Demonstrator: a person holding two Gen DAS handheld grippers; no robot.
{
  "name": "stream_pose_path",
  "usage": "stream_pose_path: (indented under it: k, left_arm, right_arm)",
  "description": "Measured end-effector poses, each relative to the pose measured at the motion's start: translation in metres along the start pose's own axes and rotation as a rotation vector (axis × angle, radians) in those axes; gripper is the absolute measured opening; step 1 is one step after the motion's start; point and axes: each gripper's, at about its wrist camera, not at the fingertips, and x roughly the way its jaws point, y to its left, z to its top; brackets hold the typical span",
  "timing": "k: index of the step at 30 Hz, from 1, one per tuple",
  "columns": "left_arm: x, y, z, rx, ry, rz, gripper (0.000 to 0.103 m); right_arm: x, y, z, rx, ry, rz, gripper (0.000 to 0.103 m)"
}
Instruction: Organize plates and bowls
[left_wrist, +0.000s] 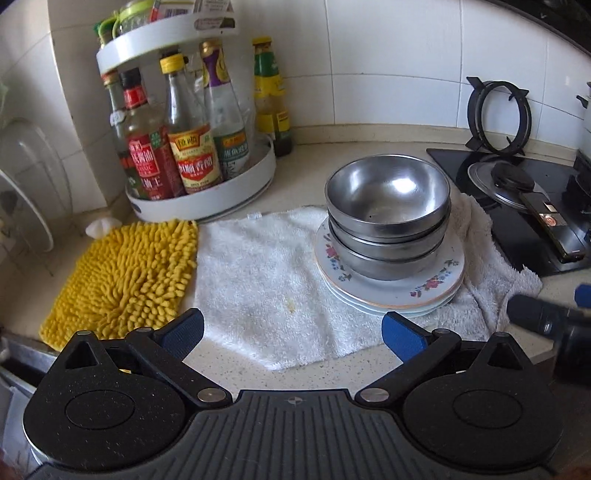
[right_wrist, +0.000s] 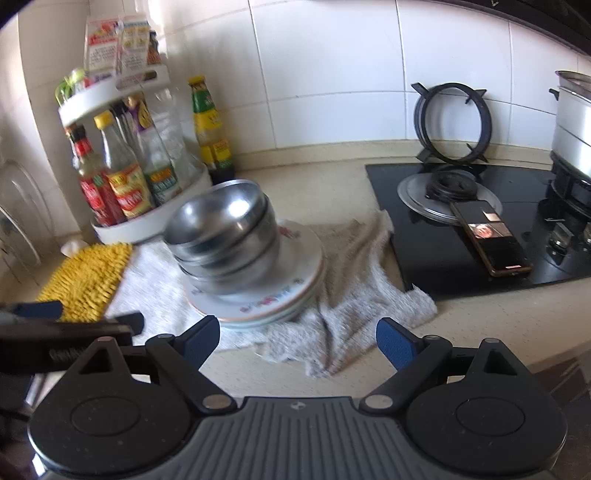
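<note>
Resting on a stack of floral plates (left_wrist: 391, 291), three nested steel bowls (left_wrist: 388, 206) are seen from the left wrist on a white towel (left_wrist: 258, 288), beyond the left gripper (left_wrist: 293, 332), whose jaws are spread with nothing between them. From the right wrist, the same stack is shown blurred ahead and to the left of the right gripper (right_wrist: 297, 341), whose jaws are likewise held wide and empty, beside a black hob (right_wrist: 461, 266).

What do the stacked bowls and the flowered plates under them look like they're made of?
The bowls look like stainless steel: grey brushed metal with bright window glints inside. The plates look like glazed ceramic, possibly porcelain: glossy white with printed flowers and a thin coloured rim line. Melamine can't be ruled out.
</note>
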Motion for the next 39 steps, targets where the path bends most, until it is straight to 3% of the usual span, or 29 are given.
stream_pose_path:
  k: [14, 39]
  left_arm:
    - [0.002, -0.005, -0.005, 0.027, 0.043, 0.012, 0.103]
    - [0.019, 0.001, -0.003, 0.003, 0.13, -0.013, 0.103]
  right_arm:
    - [0.019, 0.006, 0.002, -0.019, 0.042, -0.067, 0.103]
    - [0.029, 0.016, 0.003, -0.03, 0.098, -0.083, 0.103]
